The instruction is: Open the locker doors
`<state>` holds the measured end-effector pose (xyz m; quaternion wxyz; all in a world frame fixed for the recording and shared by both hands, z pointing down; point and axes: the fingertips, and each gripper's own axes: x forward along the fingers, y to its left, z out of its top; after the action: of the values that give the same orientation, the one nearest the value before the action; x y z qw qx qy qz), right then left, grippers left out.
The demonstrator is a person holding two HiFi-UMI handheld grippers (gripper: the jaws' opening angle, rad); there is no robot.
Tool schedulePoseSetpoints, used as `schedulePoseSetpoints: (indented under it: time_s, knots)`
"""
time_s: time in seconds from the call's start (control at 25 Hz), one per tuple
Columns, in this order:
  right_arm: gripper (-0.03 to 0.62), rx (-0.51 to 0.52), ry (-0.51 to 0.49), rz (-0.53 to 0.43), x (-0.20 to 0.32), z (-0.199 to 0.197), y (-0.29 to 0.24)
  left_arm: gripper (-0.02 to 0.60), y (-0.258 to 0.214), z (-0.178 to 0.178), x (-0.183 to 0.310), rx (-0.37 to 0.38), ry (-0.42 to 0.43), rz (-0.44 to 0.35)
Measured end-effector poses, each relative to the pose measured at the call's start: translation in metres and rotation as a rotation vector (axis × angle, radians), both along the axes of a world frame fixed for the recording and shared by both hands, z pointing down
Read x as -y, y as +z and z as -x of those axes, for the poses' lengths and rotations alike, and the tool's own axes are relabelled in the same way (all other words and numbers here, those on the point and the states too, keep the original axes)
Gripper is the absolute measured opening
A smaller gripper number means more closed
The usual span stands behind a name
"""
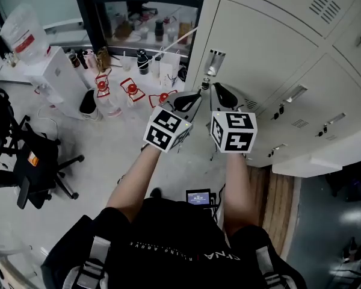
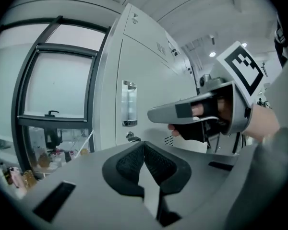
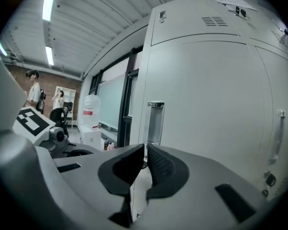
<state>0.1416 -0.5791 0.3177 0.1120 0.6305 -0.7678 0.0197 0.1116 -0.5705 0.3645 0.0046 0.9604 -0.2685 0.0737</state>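
Observation:
A bank of beige lockers (image 1: pixel 271 47) stands in front of me, all doors closed. The leftmost door carries a recessed metal handle (image 1: pixel 215 62) with a small lock knob (image 1: pixel 206 84) under it. My left gripper (image 1: pixel 200 95) and right gripper (image 1: pixel 215 89) hover side by side just below that handle, apart from the door. In the left gripper view the handle (image 2: pixel 129 109) and knob (image 2: pixel 130 137) lie ahead of the shut pads (image 2: pixel 134 159), with the right gripper (image 2: pixel 156 115) alongside. The right gripper's pads (image 3: pixel 161 164) meet with nothing between them, below the handle (image 3: pixel 155 121).
Left of the lockers is a dark-framed window (image 1: pixel 144 5) with bottles and red-capped containers (image 1: pixel 131 90) on the floor before it. A white cabinet (image 1: pixel 54 71) and a black office chair (image 1: pixel 30 155) stand further left. More closed locker doors with handles (image 1: pixel 295 94) run to the right.

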Motion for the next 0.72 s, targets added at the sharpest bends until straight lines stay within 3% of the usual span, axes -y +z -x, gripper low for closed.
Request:
schedulePoseSetpoints:
  time_s: [0.48,0.72]
  knots:
    - [0.046,0.073,0.07,0.009,0.056,0.019,-0.014,0.02,0.004,0.033,0.022,0.006,0.041,0.011]
    - [0.054,0.088,0.093,0.007,0.063,0.024,-0.01,0.02,0.008,0.039,0.025,0.017,0.103,0.008]
